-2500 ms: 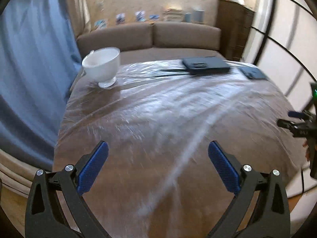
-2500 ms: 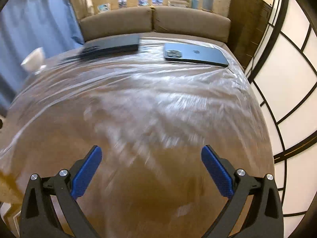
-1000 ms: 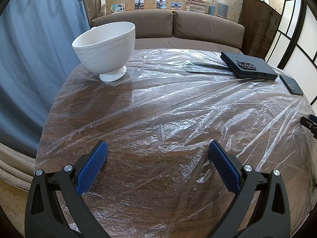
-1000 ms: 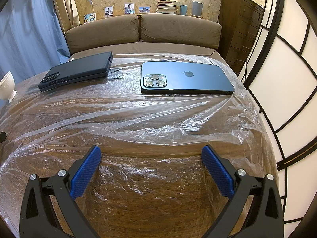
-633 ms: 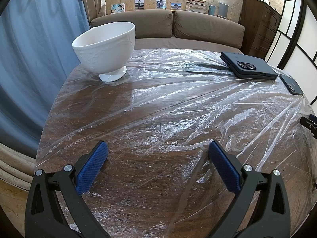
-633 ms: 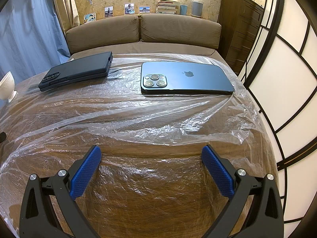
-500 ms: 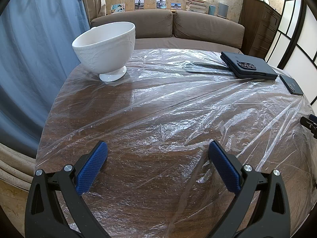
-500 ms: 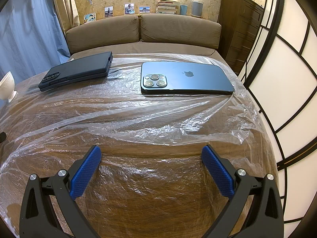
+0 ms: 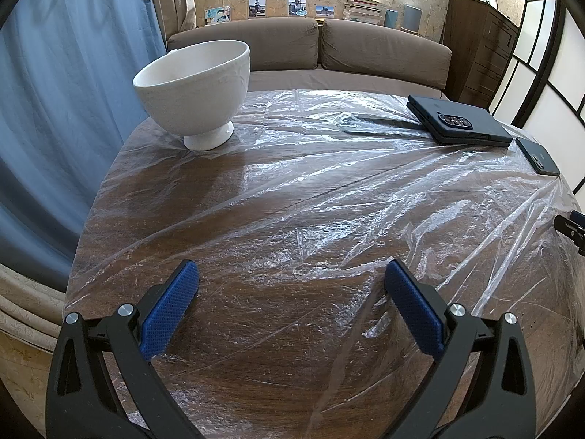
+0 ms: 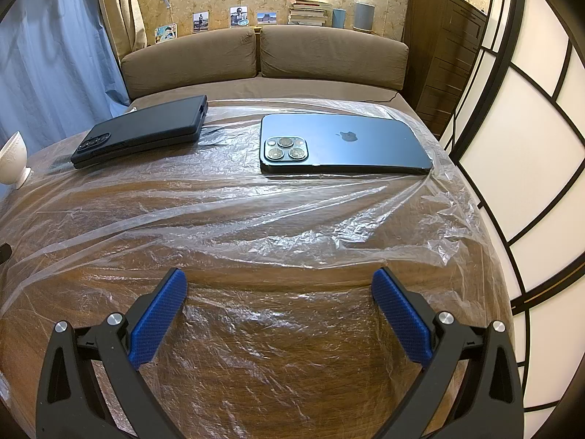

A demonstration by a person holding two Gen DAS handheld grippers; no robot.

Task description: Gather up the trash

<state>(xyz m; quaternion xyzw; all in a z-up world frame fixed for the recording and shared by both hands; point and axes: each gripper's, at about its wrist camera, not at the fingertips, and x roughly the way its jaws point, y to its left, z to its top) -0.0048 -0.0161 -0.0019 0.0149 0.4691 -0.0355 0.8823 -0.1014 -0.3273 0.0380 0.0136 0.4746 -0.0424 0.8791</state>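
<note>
Only trash candidate in sight: clear plastic sheet (image 9: 329, 197) draped over round wooden table (image 10: 278, 366), wrinkled, reaching past the rim on the right side. Left gripper (image 9: 290, 296) spread wide, nothing between the pads, hovering over the near edge of the sheet. Right gripper (image 10: 279, 301) likewise spread and empty, above a bunched ridge of film.

Handling guess: very light, limp, slippery, no stiffness, tears if yanked. Flat areas give the pads nothing to bite, so best to pinch a raised fold or the loose crumpled edge near the right rim (thicker bunch, better grip).

Pinned in three places: white bowl (image 9: 193, 87) at far left, black cased phone (image 10: 140, 130) and blue phone (image 10: 343, 144) at the far side, both lying on the film. Pulling risks dragging these along; bowl looks fragile and top-heavy on its small foot. Slow gather toward the near edge, or clear the items off first.
</note>
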